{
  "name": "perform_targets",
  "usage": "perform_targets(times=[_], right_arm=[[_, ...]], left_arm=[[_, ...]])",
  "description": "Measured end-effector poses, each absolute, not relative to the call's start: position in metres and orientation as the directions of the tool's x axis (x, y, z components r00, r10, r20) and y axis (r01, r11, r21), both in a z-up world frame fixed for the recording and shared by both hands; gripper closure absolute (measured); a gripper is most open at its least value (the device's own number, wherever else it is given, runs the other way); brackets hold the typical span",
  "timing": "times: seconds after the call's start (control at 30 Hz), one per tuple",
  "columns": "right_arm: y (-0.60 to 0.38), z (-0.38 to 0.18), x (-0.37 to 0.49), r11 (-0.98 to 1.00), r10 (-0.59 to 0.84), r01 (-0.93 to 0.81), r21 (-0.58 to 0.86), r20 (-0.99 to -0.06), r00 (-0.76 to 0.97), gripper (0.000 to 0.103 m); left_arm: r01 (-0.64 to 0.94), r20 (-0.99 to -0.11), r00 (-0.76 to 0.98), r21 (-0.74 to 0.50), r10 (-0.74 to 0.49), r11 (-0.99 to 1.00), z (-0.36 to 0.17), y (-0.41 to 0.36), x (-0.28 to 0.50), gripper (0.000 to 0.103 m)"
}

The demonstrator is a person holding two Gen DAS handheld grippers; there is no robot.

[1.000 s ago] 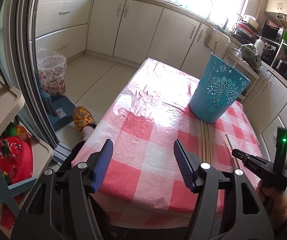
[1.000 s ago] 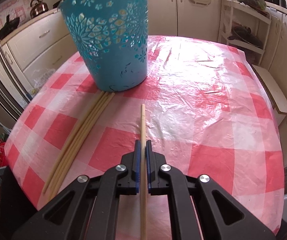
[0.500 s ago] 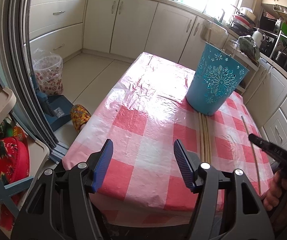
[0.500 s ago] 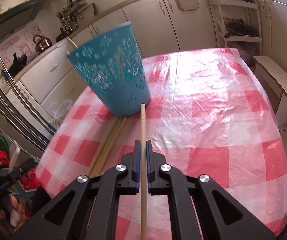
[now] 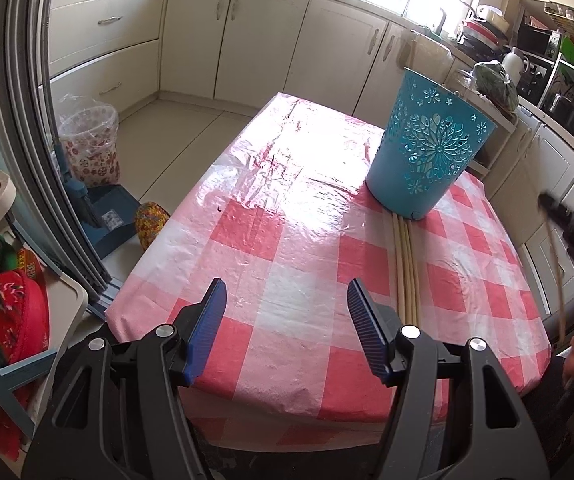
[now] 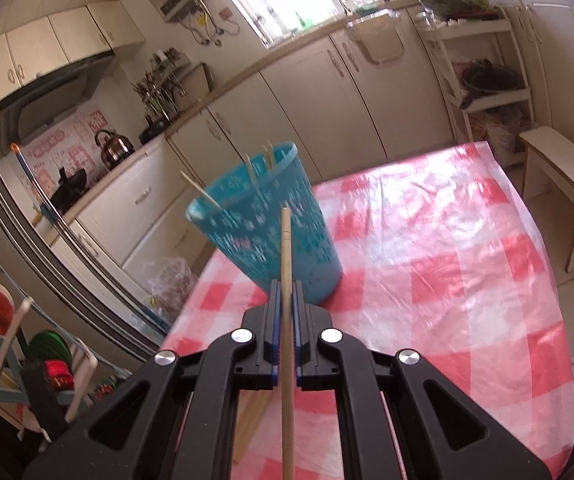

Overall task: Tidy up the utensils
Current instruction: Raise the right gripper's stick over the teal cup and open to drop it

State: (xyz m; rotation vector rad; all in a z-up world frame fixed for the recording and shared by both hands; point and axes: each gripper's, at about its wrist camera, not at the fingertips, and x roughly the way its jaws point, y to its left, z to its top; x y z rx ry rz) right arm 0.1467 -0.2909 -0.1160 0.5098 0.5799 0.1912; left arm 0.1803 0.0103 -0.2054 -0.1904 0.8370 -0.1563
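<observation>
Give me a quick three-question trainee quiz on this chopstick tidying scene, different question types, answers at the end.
1. True or false: the left gripper holds a chopstick.
2. What does the right gripper clamp? A spoon, B chopstick, C fork.
3. Where do the loose chopsticks lie relative to the blue basket?

Key: 1 false, its jaws are open and empty. 2 B, the chopstick. 3 On the checked tablecloth, their far ends at the basket's base.

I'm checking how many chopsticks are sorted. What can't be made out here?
- Bin contents: right wrist view, wall hides all but a few tips; motion blur.
- Loose chopsticks: left wrist view, packed too tight to count.
- Held chopstick: rear end cut off by bottom edge.
</observation>
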Motion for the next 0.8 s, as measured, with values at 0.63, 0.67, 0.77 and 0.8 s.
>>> perform_targets(times=[0.63, 0.67, 0.77, 0.8], right_arm=[[-0.27, -0.014, 0.28, 0.87, 0.157, -0.054, 0.49, -0.171, 0.973, 0.097], [-0.271, -0.018, 0.286, 0.873, 0.144, -0.037, 0.487, -0.184, 0.972, 0.097], [-0.271, -0.028, 0.297, 0.884, 0.117, -0.002, 0.467, -0.219, 0.969, 0.097], [-0.27, -0.03, 0.298, 0.889, 0.111, 0.006, 0.458, -0.226, 0.968, 0.097]], left_arm=[[0.035, -0.718, 0.651, -0.295, -0.245, 0.955, -0.202, 0.026, 0.19, 0.043], [0.031, -0.72, 0.648, -0.3, -0.248, 0.954, -0.203, 0.027, 0.191, 0.043], [0.023, -0.723, 0.644, -0.308, -0.249, 0.951, -0.205, 0.029, 0.195, 0.043], [0.021, -0.724, 0.643, -0.31, -0.25, 0.951, -0.206, 0.029, 0.196, 0.043]])
